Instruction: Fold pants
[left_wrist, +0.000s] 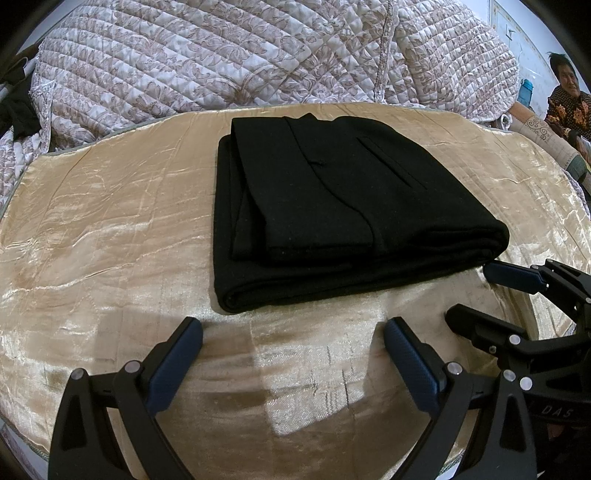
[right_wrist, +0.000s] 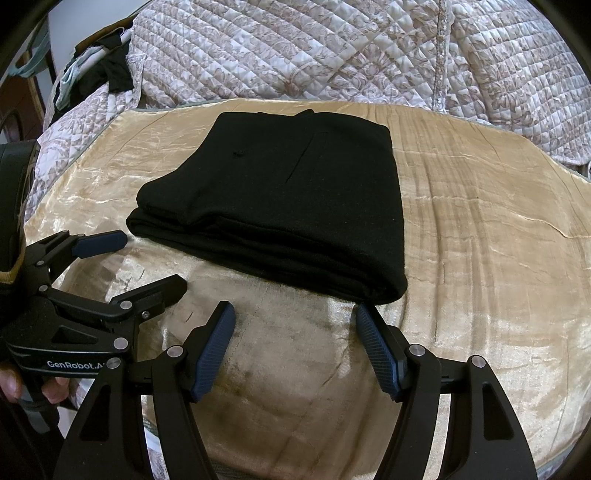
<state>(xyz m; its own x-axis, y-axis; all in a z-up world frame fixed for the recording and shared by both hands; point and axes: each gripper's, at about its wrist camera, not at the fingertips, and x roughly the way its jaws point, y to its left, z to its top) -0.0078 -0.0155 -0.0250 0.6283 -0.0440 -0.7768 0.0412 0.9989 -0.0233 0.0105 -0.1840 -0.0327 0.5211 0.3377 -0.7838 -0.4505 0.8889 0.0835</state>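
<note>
woman (left_wrist: 569, 96) cut off by frame edge right of the black pants (left_wrist: 343, 206), dark clothing (right_wrist: 110, 74) left of pants too blurred to identify, pants' inner layers hidden

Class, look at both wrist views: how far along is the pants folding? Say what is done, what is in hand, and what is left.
Done: the black pants lie folded in a compact stack on the gold cover. In hand: nothing; the left gripper and right gripper are both open, just short of the stack. Left: apparently nothing, perhaps squaring the slightly offset layers.
</note>
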